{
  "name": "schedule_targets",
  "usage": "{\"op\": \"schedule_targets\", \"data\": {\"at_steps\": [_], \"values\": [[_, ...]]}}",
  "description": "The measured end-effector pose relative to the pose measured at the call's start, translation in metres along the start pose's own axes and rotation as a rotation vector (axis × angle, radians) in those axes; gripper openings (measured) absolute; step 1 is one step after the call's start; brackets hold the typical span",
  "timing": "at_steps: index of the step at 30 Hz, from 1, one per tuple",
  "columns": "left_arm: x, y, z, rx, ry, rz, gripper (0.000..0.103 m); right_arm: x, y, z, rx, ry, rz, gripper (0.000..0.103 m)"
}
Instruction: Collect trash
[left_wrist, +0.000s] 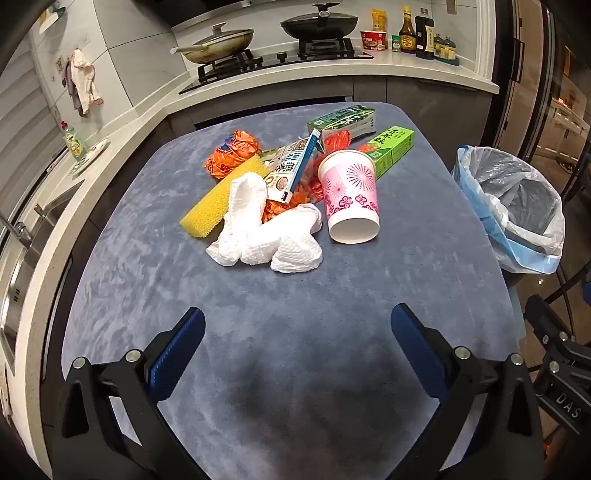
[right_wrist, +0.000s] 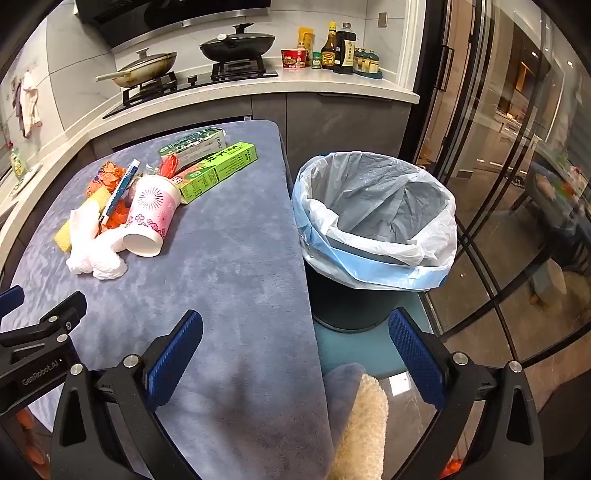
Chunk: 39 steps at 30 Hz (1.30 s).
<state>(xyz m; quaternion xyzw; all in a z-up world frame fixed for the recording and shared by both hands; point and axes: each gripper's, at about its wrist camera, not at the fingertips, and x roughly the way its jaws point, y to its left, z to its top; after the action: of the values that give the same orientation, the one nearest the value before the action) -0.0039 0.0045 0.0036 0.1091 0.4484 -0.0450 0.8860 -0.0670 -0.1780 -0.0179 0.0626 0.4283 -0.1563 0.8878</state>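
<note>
A heap of trash lies on the blue-grey table cover (left_wrist: 295, 314): a pink paper cup (left_wrist: 351, 199) on its side, crumpled white paper towels (left_wrist: 266, 236), a yellow sponge (left_wrist: 221, 195), orange wrappers (left_wrist: 232, 155), a flattened carton (left_wrist: 291, 166) and two green boxes (left_wrist: 391, 147). My left gripper (left_wrist: 297, 325) hangs open over the near part of the table, well short of the heap. My right gripper (right_wrist: 295, 328) is open above the table's right edge, with nothing between its fingers. The cup (right_wrist: 149, 218) and towels (right_wrist: 96, 254) lie to its left. A lined trash bin (right_wrist: 376, 221) stands beside the table.
The bin (left_wrist: 513, 206) sits right of the table in the left wrist view. Behind runs a counter with a hob, two pans (left_wrist: 317, 24) and bottles (left_wrist: 424, 33). A sink (left_wrist: 22, 240) is at left. Glass doors (right_wrist: 498, 166) stand right of the bin.
</note>
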Motion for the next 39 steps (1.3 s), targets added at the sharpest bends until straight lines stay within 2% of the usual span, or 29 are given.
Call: {"op": "schedule_targets", "data": {"at_steps": [39], "values": [[0.0029, 0.0037, -0.0007, -0.008, 0.005, 0.010, 0.096, 0.0024, 0.0050, 0.0017, -0.008, 0.006, 0.007, 0.097]]}}
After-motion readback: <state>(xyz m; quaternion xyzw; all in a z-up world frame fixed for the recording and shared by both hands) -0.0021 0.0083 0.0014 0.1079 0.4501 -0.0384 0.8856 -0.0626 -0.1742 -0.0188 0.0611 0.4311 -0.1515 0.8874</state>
